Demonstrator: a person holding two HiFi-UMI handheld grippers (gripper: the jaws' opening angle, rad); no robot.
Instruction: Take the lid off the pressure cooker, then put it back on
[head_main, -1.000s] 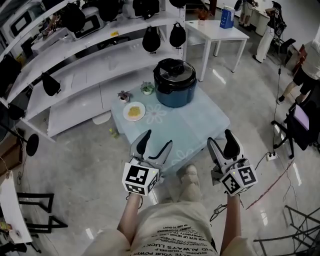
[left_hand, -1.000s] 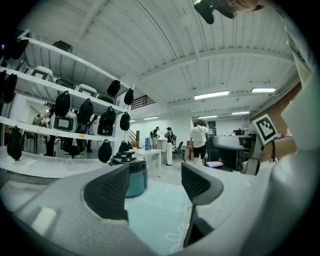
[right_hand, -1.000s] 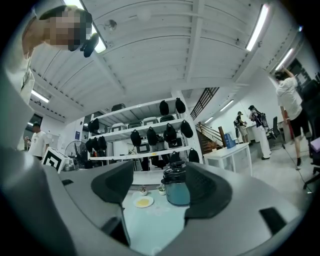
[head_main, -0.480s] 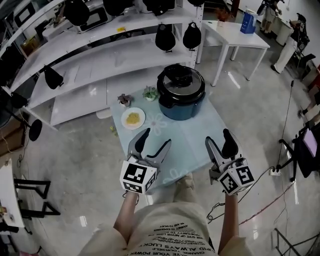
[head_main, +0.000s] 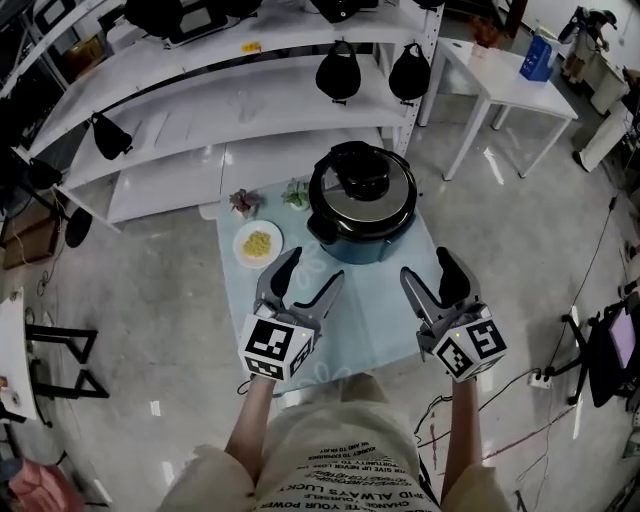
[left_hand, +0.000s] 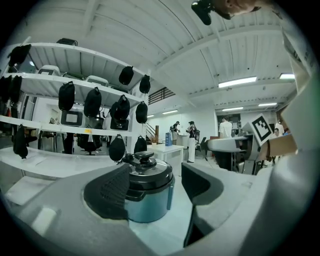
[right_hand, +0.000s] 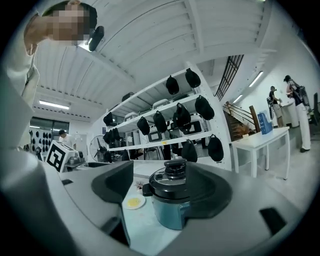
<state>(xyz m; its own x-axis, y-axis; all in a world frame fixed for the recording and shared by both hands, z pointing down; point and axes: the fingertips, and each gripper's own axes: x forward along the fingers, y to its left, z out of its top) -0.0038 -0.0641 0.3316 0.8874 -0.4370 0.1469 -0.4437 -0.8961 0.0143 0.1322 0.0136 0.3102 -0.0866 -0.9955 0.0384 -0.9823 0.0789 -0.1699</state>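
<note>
- Left gripper (head_main: 312, 275) and right gripper (head_main: 428, 270) hang side by side on the near side of the cooker (head_main: 355, 243), jaws spread and nothing between them, well short of it and touching nothing.
- Blue-bodied, the cooker stands at the far end of a small pale table (head_main: 390, 300). Its lid (head_main: 362, 195) is seated, with a black knob (head_main: 360, 170) on top. By the look of it, the removal has not yet begun.
- Left of the cooker sits a plate (head_main: 241, 240) of yellow food. Two small plants (head_main: 245, 201) stand near it, one of them just beside the cooker.
- Risk one: a lid of this kind likely locks by a turn, though no view shows the catch. A straight pull could lift or drag the whole cooker toward the table's edge — bracing the body with one gripper would guard against that.
- Risk two: the knob is small and rounded, so a shallow pinch could slip and drop the lid onto the rim.
- Risk three: a lid swung out to the cooker's left could clip the plate or the plants.
- Putting the lid back may also go wrong. If it comes down off its marks, it could sit crooked and fail to turn home.
- No brand or label can be read on the cooker in any view.
- Each gripper's cube carries square black-and-white markers, with no lettering.
- Print runs upside-down on the person's shirt (head_main: 340, 480). "LUCK" and "POWER" can be made out — the rest is too small to trust.
</note>
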